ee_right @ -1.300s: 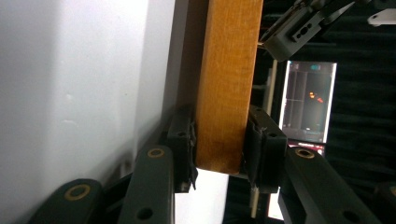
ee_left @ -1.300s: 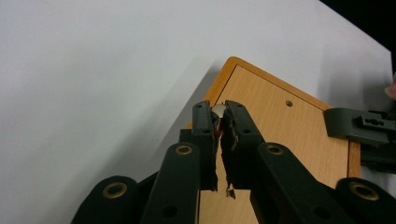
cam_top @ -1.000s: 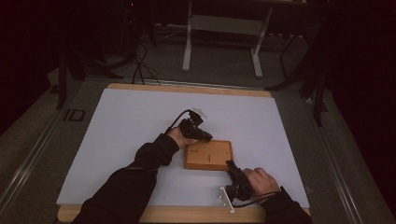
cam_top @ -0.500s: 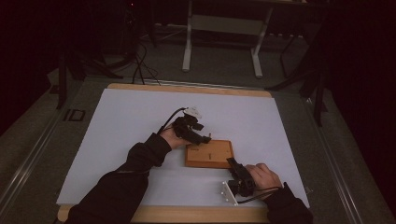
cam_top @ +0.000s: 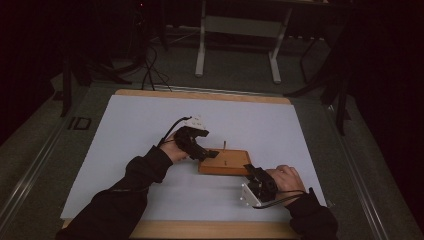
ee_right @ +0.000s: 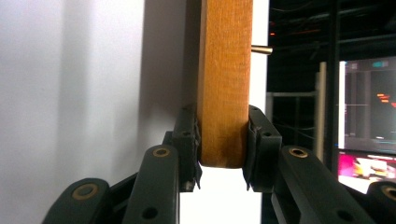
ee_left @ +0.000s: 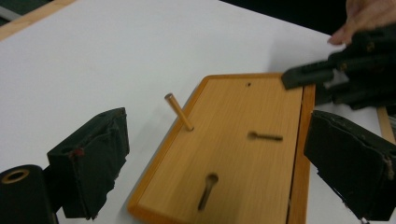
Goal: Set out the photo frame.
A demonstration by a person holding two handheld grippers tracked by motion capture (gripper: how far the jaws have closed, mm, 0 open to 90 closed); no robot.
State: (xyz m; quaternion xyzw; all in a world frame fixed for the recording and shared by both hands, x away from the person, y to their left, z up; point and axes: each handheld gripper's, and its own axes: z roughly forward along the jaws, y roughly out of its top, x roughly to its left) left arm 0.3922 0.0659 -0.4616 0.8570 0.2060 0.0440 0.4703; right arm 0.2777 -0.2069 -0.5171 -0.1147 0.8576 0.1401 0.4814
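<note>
Rectangular orange-brown wooden board [cam_top: 224, 162]: right gripper [ee_right: 223, 151] clamped on its edge, keep level; left gripper [ee_left: 224, 163] just opened, empty; peg [ee_left: 179, 111] stays seated.

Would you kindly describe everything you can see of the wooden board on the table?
The wooden board is a flat rectangular slab of orange-brown wood with a raised rim and rounded corners. Its top has two keyhole slots and a small hole. One thin wooden peg stands tilted near its edge. It sits on the white sheet. The right gripper clamps its near corner; the left gripper is open over it, not touching.
</note>
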